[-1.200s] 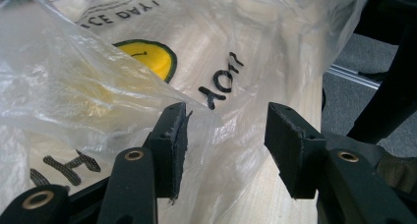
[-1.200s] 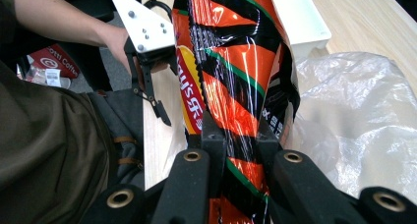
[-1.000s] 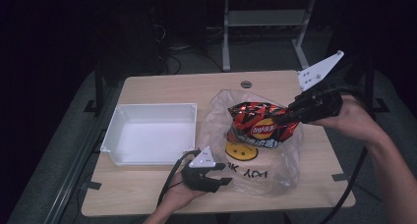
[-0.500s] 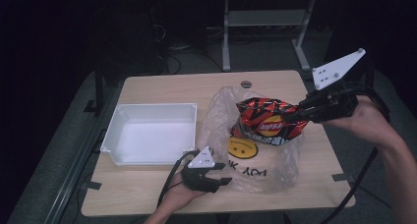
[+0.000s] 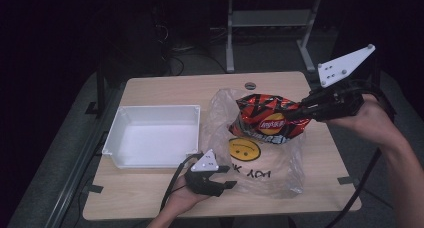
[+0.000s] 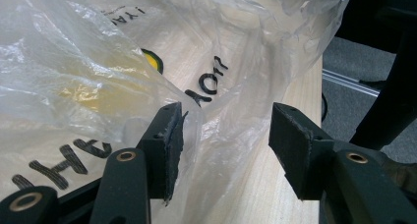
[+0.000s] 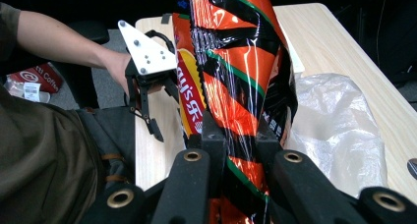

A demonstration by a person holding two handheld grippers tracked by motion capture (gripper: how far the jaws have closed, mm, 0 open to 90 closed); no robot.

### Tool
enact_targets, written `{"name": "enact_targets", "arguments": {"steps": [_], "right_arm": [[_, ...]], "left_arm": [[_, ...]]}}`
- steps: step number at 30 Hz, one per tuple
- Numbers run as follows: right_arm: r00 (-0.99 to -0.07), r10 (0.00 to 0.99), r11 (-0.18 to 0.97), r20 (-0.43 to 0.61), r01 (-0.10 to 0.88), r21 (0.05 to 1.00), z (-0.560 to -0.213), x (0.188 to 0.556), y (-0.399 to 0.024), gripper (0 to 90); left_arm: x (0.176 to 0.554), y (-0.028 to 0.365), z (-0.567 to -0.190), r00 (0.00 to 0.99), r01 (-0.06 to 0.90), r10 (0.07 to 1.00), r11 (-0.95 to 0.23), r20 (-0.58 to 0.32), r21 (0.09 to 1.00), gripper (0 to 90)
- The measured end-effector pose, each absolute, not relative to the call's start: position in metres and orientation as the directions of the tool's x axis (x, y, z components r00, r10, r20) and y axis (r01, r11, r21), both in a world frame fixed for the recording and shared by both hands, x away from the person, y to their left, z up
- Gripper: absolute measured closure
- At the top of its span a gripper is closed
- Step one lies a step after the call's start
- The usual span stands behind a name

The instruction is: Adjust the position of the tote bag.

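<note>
Right gripper [image 5: 294,114] stays clamped on the crisp packet [image 5: 267,122], now lifted higher out of the plastic bag [image 5: 260,163] toward two o'clock; left gripper [image 5: 226,177] hasn't moved, jaws apart at the bag's edge.

Lighting: dim room, lit worktop [image 5: 150,93] | Glare: on plastic bag [image 6: 74,52] and chip bag [image 7: 236,76] | Focus: near tool jaws soft

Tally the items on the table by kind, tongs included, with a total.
Chip bag: 1
Clear plastic bag: 1
White bin: 1
Tongs: 2, left tongs and right tongs
Total: 5
</note>
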State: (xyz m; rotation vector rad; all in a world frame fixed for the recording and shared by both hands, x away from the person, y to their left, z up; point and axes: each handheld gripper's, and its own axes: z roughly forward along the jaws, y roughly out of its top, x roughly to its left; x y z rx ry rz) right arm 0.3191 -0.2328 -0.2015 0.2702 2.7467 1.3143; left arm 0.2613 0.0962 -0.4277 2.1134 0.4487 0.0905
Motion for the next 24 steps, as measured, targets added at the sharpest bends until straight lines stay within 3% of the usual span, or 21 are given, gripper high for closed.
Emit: {"name": "enact_targets", "arguments": {"steps": [16, 24], "right_arm": [[-0.976, 0.216, 0.646, -0.002, 0.141, 0.750, -0.192, 0.310, -0.242, 82.1], [-0.970, 0.243, 0.605, -0.004, 0.148, 0.782, -0.191, 0.301, -0.262, 82.0]], "left_arm": [[0.270, 0.098, -0.430, 0.924, 0.283, 0.369, -0.479, -0.102, 0.831, 46.9], [0.270, 0.091, -0.431, 0.930, 0.274, 0.355, -0.483, -0.099, 0.832, 46.8]]}}
